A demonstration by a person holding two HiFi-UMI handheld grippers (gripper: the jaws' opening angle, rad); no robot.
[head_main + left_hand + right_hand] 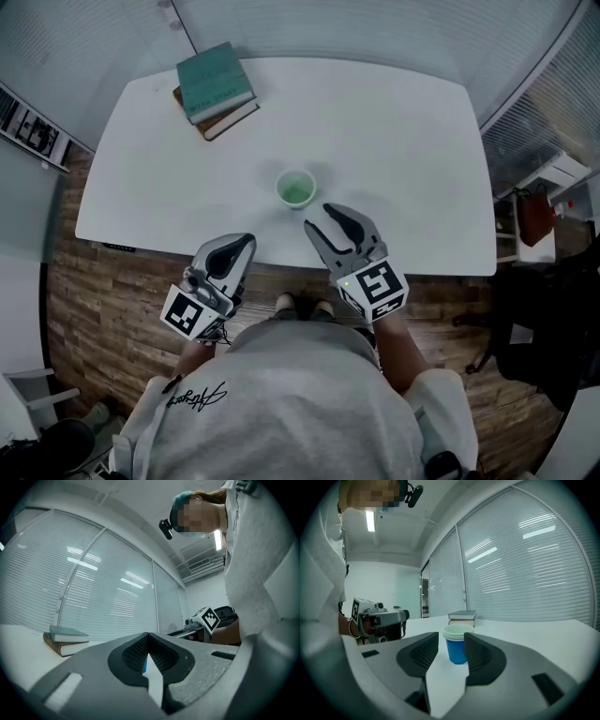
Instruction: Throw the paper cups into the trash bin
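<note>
Blue-sided paper cups [457, 645], nested together, stand on the white table [394, 141] just ahead of my right gripper [319, 217], whose parted, empty jaws frame them. I'd slide in level until the pads flank the wall below the rim, then squeeze softly to avoid crushing. My left gripper [241, 246] is closed on nothing. No bin shows.

Cool, even overhead light, white table [403, 141] bright with faint shadows, ceiling-lamp glare streaking the blinds [525, 559] beyond the table, fisheye bending and dark vignette at frame edges.
</note>
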